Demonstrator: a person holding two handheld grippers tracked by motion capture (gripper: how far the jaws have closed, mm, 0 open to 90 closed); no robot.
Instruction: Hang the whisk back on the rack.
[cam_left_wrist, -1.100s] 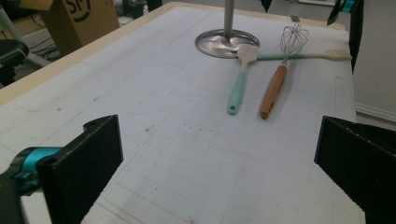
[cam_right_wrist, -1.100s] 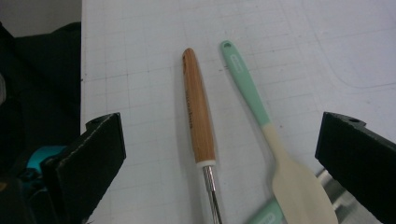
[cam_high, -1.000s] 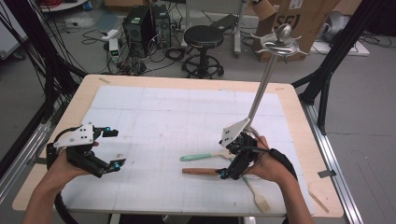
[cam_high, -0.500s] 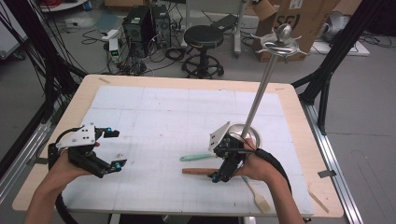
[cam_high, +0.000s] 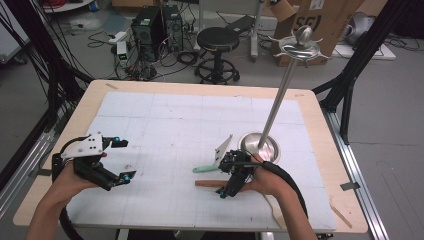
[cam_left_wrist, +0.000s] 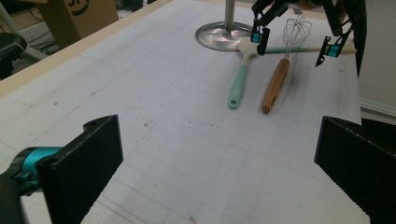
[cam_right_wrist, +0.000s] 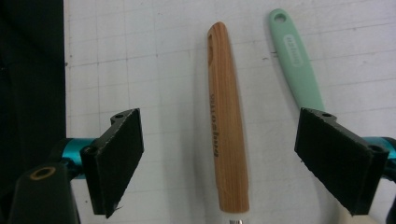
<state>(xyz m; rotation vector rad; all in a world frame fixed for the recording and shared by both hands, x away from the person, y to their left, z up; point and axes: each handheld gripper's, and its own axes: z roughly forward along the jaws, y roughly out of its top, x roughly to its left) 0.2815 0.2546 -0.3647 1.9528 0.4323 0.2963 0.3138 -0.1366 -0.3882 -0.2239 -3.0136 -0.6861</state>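
Note:
A whisk with a wooden handle (cam_high: 207, 183) (cam_left_wrist: 275, 84) (cam_right_wrist: 226, 126) lies on the white mat, and a spatula with a mint green handle (cam_high: 205, 169) (cam_left_wrist: 240, 79) (cam_right_wrist: 296, 60) lies just beyond it. My right gripper (cam_high: 225, 177) (cam_left_wrist: 294, 44) (cam_right_wrist: 227, 158) points down over the whisk. Its jaws straddle the wooden handle and have just been closing, but the pads stand apart from the wood on both sides. My left gripper (cam_high: 125, 159) (cam_left_wrist: 219, 168) hovers open near the mat's left edge with nothing between its jaws.
A metal stand with a round base (cam_high: 252, 145) (cam_left_wrist: 219, 35) and a tall leaning pole (cam_high: 280, 95) rises just behind the right hand. A pale wooden spatula (cam_high: 275, 210) lies by the right forearm. The white gridded mat (cam_high: 165, 125) covers most of the table.
The right gripper has moved left and lower, from beside the stand's base to over the whisk's wooden handle. The left gripper has stayed where it was.

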